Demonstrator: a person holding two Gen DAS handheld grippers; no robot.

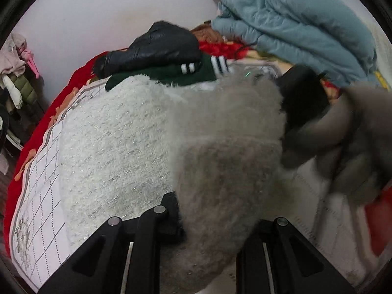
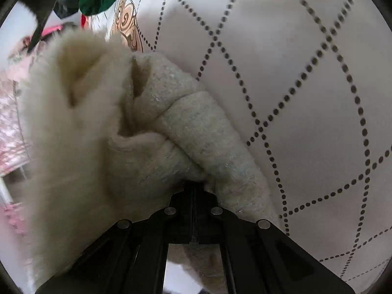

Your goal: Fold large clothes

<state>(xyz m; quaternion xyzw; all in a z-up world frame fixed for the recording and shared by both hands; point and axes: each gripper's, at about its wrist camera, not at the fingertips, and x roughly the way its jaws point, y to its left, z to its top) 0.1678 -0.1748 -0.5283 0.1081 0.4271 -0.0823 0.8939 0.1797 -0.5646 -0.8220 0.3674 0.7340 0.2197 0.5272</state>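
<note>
Right gripper (image 2: 193,191) clamped on fuzzy sweater (image 2: 152,127).

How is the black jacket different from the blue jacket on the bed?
The black jacket looks smooth and shiny; the blue jacket looks soft and quilted. The black jacket looks smaller and lies on a green garment; the blue jacket is a bigger heap further right. Both are crumpled, not folded.
</note>
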